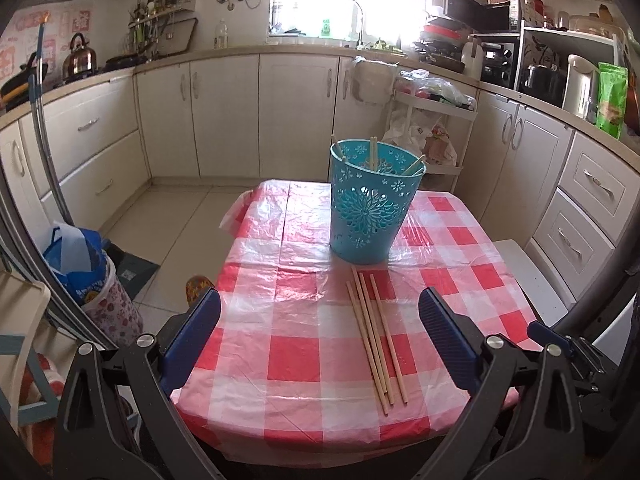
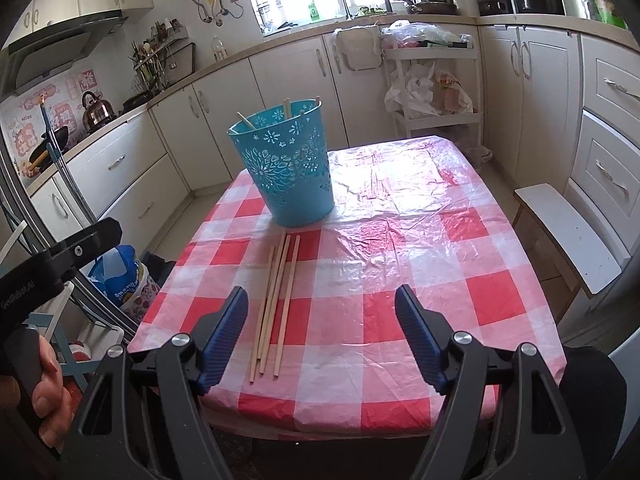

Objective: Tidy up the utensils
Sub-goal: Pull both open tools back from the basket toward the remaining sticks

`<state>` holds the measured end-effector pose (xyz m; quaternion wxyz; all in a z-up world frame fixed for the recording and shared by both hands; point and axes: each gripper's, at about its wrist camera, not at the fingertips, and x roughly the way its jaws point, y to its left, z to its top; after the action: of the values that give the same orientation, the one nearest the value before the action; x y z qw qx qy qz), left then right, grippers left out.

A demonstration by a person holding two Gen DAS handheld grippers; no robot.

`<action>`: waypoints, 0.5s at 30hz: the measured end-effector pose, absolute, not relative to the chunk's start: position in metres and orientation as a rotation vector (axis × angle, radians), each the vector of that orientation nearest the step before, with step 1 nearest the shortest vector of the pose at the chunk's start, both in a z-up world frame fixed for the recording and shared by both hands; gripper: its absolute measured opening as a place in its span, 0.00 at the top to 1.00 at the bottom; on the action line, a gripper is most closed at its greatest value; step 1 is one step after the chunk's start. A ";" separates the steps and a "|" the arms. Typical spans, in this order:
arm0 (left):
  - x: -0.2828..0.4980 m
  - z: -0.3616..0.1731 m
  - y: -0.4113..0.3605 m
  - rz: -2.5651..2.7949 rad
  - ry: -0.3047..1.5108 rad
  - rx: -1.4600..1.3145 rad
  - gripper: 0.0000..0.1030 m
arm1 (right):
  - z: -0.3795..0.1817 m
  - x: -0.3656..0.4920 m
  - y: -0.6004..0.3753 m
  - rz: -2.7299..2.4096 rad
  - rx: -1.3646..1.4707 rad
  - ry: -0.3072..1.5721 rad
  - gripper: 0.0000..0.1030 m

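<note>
Several wooden chopsticks lie side by side on the red-and-white checked tablecloth, just in front of a teal cut-out bucket. A few more chopsticks stand inside the bucket. My left gripper hovers open over the near part of the table, nothing between its blue pads, and the chopsticks lie toward its right finger. In the right wrist view the same chopsticks lie beside the left finger of my right gripper, which is also open and empty. The bucket stands beyond them.
A white stool stands close to the table's right side. On the floor to the left sit a blue-and-white bag and a chair frame. A white trolley with bags and kitchen cabinets stand behind. A hand grips the left tool's handle.
</note>
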<state>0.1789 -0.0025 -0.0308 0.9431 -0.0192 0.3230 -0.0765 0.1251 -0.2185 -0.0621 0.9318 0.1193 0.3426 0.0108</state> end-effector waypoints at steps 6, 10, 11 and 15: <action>0.188 -0.057 0.018 -0.103 0.731 -0.095 0.07 | -0.083 0.146 -0.211 0.021 0.194 0.739 0.29; 0.187 -0.069 0.025 -0.082 0.754 -0.094 0.07 | -0.102 0.169 -0.200 0.040 0.165 0.776 0.40; 0.187 -0.071 0.025 -0.079 0.759 -0.095 0.07 | -0.106 0.175 -0.197 0.044 0.157 0.785 0.43; 0.186 -0.079 0.026 -0.077 0.783 -0.094 0.07 | -0.120 0.200 -0.185 0.043 0.120 0.815 0.50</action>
<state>0.1861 0.0260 -0.0787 0.9226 -0.0457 0.3811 -0.0373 0.2004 -0.1846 -0.1196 0.9162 0.0584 0.3960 0.0208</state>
